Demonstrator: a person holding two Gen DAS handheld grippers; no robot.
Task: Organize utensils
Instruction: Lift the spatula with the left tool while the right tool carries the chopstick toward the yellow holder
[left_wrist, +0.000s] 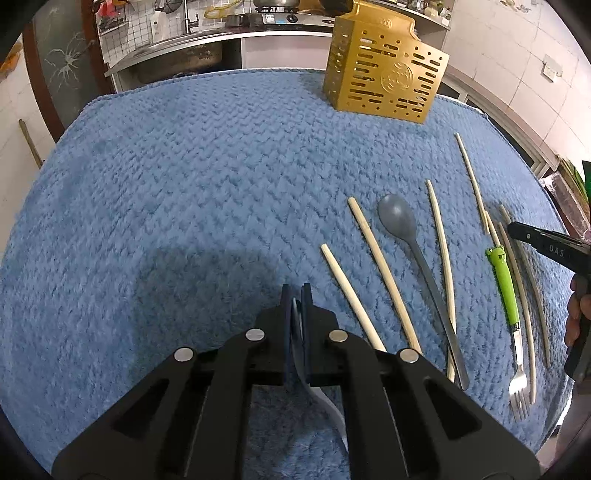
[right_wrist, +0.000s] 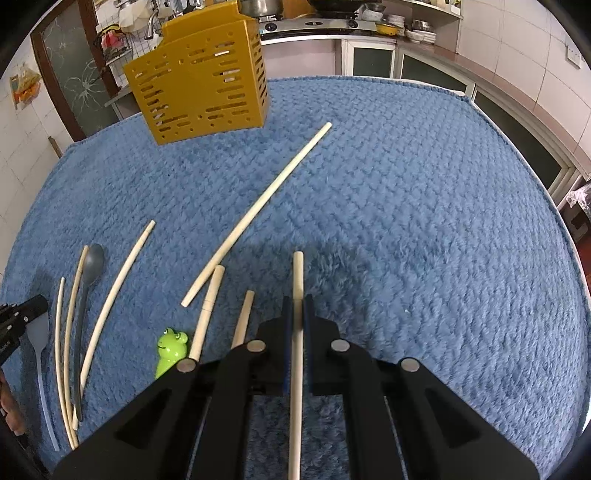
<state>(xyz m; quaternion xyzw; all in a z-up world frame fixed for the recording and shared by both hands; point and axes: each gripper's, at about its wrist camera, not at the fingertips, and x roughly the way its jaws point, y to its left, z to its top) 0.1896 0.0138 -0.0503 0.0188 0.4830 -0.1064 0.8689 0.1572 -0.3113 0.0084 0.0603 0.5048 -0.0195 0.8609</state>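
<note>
A home kitchen is framing the scene: a steel sink (left_wrist: 181, 55) with its tap (left_wrist: 188, 16) and a gas stove (right_wrist: 314, 24) carrying pots are lining the counter, dishes (right_wrist: 417, 31) are stacking beside tiled walls (left_wrist: 517, 44).

Tallying from the gold holder (right_wrist: 199, 85) outward; one holder is standing on the cloth.

- The chopstick (right_wrist: 258, 210) tally is coming to seven, all on the near side of the holder.
- One grey spoon (right_wrist: 90, 266) is lying among them, also nearer than the holder.
- One frog-handled fork (left_wrist: 504, 284) is lying nearer than the holder.
- One pale utensil (right_wrist: 37, 332) is showing; I'm not making out its kind.
- Two grippers are showing: the left gripper (left_wrist: 296, 291) and the right gripper (right_wrist: 297, 301).
</note>
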